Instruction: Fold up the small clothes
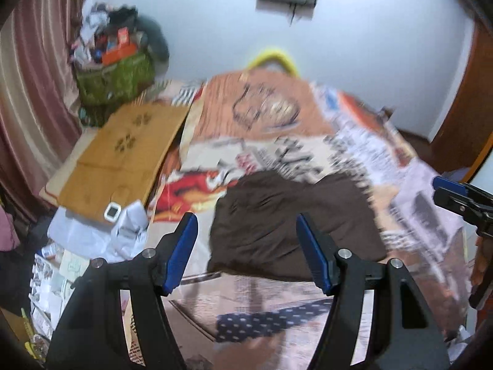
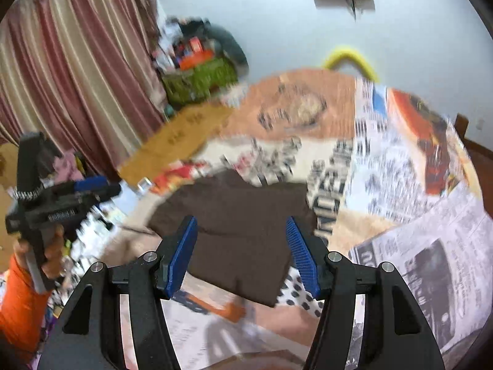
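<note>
A dark brown garment (image 1: 277, 212) lies folded into a rough rectangle on a surface covered with newspapers (image 1: 416, 185). My left gripper (image 1: 245, 217) hovers above its near edge, open, with nothing between the blue pads (image 1: 181, 252). The right wrist view shows the same brown garment (image 2: 234, 203) below my right gripper (image 2: 241, 219), which is also open and clear of the cloth. My right gripper (image 1: 456, 197) shows at the right edge of the left wrist view. My left gripper (image 2: 104, 186) appears at the left of the right wrist view, held by a hand in an orange sleeve (image 2: 18, 293).
A flat cardboard sheet (image 1: 123, 151) with a small white device (image 1: 112, 211) lies left of the garment. Behind it stands a green bag (image 1: 114, 77) piled with clutter, beside a striped curtain (image 1: 30, 92). A dark polka-dot cloth (image 1: 268, 320) lies nearer me. A yellow loop (image 1: 274, 58) shows at the far edge.
</note>
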Tool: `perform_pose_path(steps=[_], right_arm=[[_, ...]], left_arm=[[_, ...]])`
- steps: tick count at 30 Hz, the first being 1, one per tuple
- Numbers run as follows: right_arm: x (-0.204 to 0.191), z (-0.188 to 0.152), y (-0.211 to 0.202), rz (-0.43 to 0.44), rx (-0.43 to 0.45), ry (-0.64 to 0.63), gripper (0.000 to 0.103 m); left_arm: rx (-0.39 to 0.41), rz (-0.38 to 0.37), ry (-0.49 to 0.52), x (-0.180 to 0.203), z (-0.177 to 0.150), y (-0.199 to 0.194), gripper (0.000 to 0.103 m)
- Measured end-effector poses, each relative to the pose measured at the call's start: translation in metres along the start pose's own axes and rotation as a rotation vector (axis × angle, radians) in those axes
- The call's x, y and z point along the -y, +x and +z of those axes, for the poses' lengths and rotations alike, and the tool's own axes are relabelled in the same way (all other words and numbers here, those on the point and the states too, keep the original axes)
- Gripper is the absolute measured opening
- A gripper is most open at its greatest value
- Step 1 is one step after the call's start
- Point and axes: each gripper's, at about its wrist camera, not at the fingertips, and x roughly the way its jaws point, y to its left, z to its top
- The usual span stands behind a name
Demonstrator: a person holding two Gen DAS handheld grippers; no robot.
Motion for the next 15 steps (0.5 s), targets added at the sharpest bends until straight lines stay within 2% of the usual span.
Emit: perform_pose_path(steps=[8, 15], right_arm=[[-0.040, 0.007, -0.084, 0.061, 0.227, -0.060, 0.056], [-0.070, -0.008, -0.156, 0.078, 0.428, -0.117, 0.056]], left_arm=[[0.234, -0.055, 0.029, 0.043, 0.001, -0.105, 0.066], [0.433, -0.066, 0.039, 0.070, -0.017, -0.184, 0.066]])
